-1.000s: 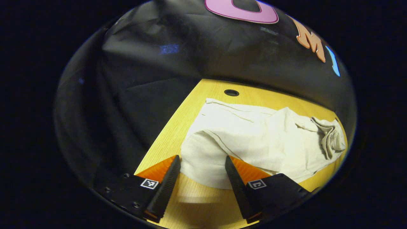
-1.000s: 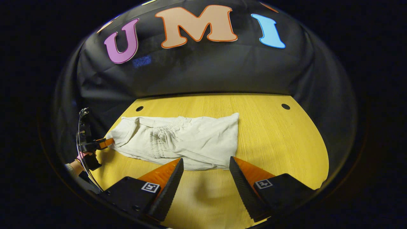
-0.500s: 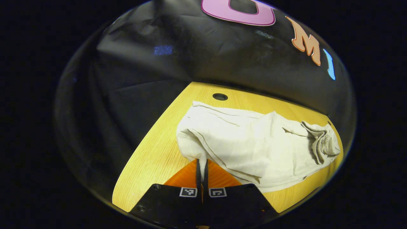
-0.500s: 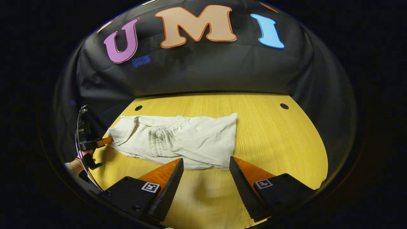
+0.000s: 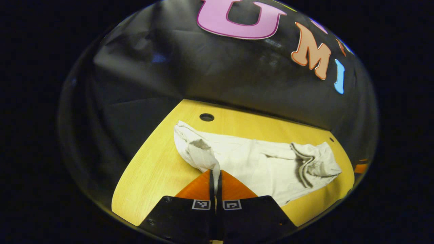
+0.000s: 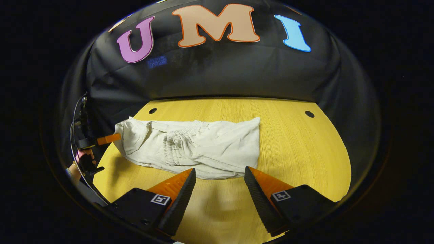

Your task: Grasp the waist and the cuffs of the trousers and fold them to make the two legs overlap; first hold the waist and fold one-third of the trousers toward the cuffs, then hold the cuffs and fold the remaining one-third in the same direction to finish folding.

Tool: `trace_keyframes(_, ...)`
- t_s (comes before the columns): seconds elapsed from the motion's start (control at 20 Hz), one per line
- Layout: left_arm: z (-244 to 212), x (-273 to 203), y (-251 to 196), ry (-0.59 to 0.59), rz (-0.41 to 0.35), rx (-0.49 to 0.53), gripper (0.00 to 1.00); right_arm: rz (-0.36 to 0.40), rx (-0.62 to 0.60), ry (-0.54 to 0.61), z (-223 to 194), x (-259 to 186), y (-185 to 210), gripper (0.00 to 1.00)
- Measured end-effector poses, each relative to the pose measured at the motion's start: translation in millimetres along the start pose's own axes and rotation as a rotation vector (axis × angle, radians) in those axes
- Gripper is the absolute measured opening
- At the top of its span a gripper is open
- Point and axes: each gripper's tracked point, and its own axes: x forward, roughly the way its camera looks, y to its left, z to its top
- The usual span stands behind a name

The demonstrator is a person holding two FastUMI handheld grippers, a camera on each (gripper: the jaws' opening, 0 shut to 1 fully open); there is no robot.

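Cream trousers point(image 6: 203, 152) lie folded across the yellow table point(image 6: 298, 149), the gathered elastic waist point(image 6: 174, 145) turned onto their middle. In the left gripper view my left gripper point(image 5: 215, 172) is shut on the near end of the trousers point(image 5: 264, 166), and a peak of cloth rises from the table into its fingers. The right gripper view has that gripper point(image 6: 108, 139) at the trousers' left end, held by a hand point(image 6: 81, 157). My right gripper point(image 6: 219, 169) hangs open just in front of the trousers' near edge with nothing between its fingers.
The table has small round holes near its back edge point(image 5: 206, 117) point(image 6: 309, 114) point(image 6: 152, 110). Black cloth walls close in behind and to the left. Bare wood lies to the right of the trousers point(image 6: 305, 159).
My left gripper went from open around the trousers' end to shut on it, then rose, pulling the cloth up into a peak. My right gripper stayed open and barely shifted.
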Motion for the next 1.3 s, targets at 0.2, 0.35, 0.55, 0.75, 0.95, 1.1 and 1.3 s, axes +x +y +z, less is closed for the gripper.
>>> trace_keyframes(0.2, 28, -12, -58, -0.045, -0.067, -0.038, 0.00, 0.026, 0.030, -0.011, 1, -4, -4, 0.93)
trace_keyframes(0.35, 49, -16, -111, -0.077, -0.135, -0.041, 0.00, 0.036, 0.053, -0.025, 0, -7, -14, 0.93)
trace_keyframes(0.55, 67, -17, -184, -0.100, -0.238, -0.090, 0.00, 0.036, 0.067, -0.030, -6, -17, -42, 0.93)
trace_keyframes(0.75, 80, -18, -247, -0.139, -0.332, -0.127, 0.00, 0.016, 0.085, -0.041, -8, -30, -77, 0.93)
trace_keyframes(0.95, 79, -11, -304, -0.128, -0.387, -0.118, 0.00, -0.004, 0.112, -0.050, -9, -39, -111, 0.93)
trace_keyframes(1.1, 65, -2, -344, -0.088, -0.415, -0.076, 0.00, -0.010, 0.123, -0.058, -9, -44, -129, 0.93)
trace_keyframes(1.3, 32, 20, -383, -0.024, -0.406, -0.042, 0.00, -0.009, 0.137, -0.067, -7, -50, -143, 0.93)
